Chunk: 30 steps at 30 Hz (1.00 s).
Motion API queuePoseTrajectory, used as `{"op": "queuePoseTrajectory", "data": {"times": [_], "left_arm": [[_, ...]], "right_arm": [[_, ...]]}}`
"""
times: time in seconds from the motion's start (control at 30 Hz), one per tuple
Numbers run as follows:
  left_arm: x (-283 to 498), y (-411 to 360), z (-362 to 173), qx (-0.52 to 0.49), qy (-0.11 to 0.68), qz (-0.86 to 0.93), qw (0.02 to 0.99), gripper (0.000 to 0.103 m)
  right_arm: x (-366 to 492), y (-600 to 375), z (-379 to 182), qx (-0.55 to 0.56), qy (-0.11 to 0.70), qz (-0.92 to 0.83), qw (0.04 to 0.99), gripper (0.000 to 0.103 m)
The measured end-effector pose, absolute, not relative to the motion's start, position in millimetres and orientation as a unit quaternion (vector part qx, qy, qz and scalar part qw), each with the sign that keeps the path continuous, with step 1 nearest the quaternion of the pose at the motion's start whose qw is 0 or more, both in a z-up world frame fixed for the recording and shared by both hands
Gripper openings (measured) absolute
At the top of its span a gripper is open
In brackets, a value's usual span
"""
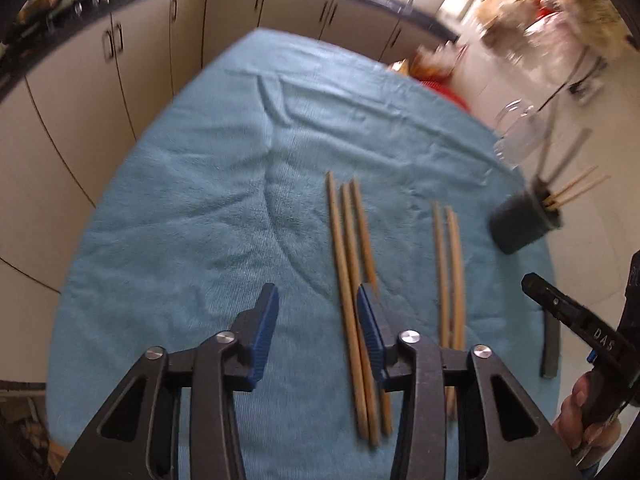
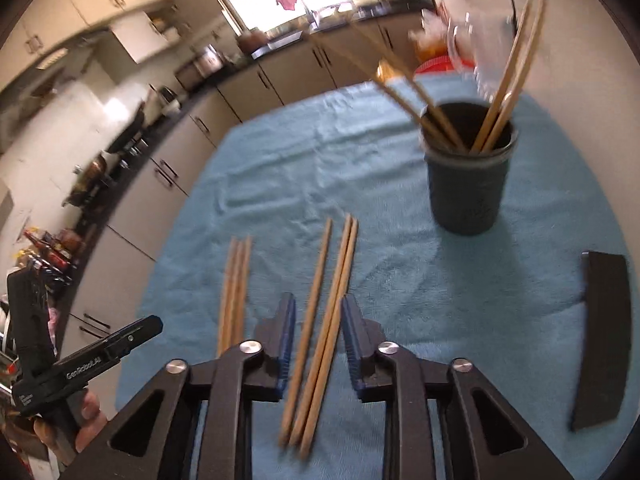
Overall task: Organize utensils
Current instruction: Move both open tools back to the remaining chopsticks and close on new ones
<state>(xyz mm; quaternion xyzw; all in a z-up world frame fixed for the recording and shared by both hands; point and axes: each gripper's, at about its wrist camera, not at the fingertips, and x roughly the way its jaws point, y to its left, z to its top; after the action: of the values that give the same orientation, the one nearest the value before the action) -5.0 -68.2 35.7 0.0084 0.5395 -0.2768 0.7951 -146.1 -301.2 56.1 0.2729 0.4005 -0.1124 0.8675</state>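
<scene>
Chopsticks [image 2: 316,332] lie loose on the blue towel [image 2: 280,168] over the counter, three between the right gripper [image 2: 316,344]'s spread jaws, three more left of them. Left gripper [image 1: 316,332]: jaws spread, empty; one trio under its right jaw. Dark cup [image 2: 468,184], ahead and right, holds four chopsticks, upright, leaning.

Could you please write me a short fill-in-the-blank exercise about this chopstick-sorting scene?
1. The loose chopsticks lie on a ___ towel.
2. The dark cup standing on the towel already holds several ___.
3. The right hand-held gripper is ___, with loose chopsticks lying between its fingers.

Missing words: blue; chopsticks; open.
</scene>
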Motion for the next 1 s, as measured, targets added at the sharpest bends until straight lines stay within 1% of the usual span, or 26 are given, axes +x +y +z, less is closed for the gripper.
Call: {"op": "queuePoseTrajectory", "data": {"times": [0.07,0.2,0.37,0.47,0.5,0.53,0.6,1.0], "left_arm": [[12,-78,22,0.004,0.559,-0.273,0.783,0.038],[28,-98,5,0.013,0.577,-0.273,0.77,0.024],[32,-123,-7,0.036,0.582,-0.273,0.765,0.023],[32,-130,-7,0.053,0.572,-0.262,0.776,0.018],[32,-131,-8,0.054,0.571,-0.259,0.778,0.017],[32,-131,-7,0.055,0.569,-0.255,0.779,0.017],[31,-131,-6,0.062,0.565,-0.253,0.783,0.017],[32,-127,-6,0.065,0.566,-0.256,0.781,0.018]], "right_arm": [[-129,-305,44,0.263,0.418,-0.125,0.861,0.021],[-114,-309,30,0.256,0.433,-0.132,0.854,0.021],[-109,-320,17,0.264,0.444,-0.138,0.845,0.021],[-106,-325,12,0.27,0.448,-0.14,0.841,0.021],[-106,-326,11,0.27,0.449,-0.142,0.84,0.018],[-104,-325,9,0.271,0.45,-0.143,0.839,0.015],[-101,-327,6,0.272,0.454,-0.142,0.836,0.013],[-70,-324,-8,0.262,0.484,-0.143,0.823,0.01]]}}
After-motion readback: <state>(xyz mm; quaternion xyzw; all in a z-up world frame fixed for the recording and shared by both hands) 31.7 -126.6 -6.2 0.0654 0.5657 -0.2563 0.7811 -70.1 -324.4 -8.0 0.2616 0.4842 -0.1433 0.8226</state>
